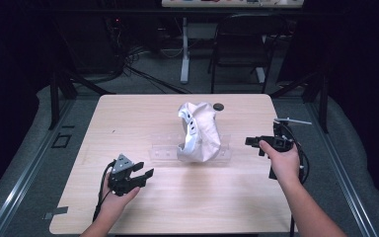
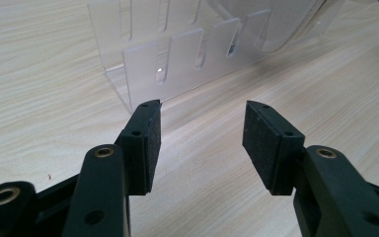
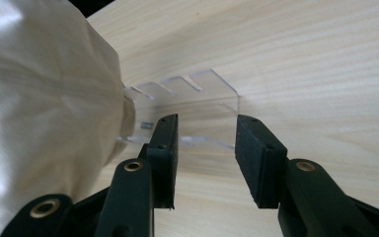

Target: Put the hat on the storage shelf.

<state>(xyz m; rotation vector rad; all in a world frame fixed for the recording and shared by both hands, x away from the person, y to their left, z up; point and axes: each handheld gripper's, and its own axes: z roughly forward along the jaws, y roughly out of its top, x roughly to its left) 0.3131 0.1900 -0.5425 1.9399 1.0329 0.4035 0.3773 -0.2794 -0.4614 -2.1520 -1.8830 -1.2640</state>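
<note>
Pale woodgrain table point(image 1: 128, 118), slotted acrylic rack point(image 2: 177, 59)

No readable text, label, brand, number or sign can be made out in any view. Nothing is printed on the light wooden table point(image 1: 128, 118), the clear slotted acrylic rack point(image 2: 177, 59) or the crumpled white bag point(image 1: 200, 133).

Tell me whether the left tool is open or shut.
Open: the left tool shows bare table between its black pads, gripping nothing.
</note>
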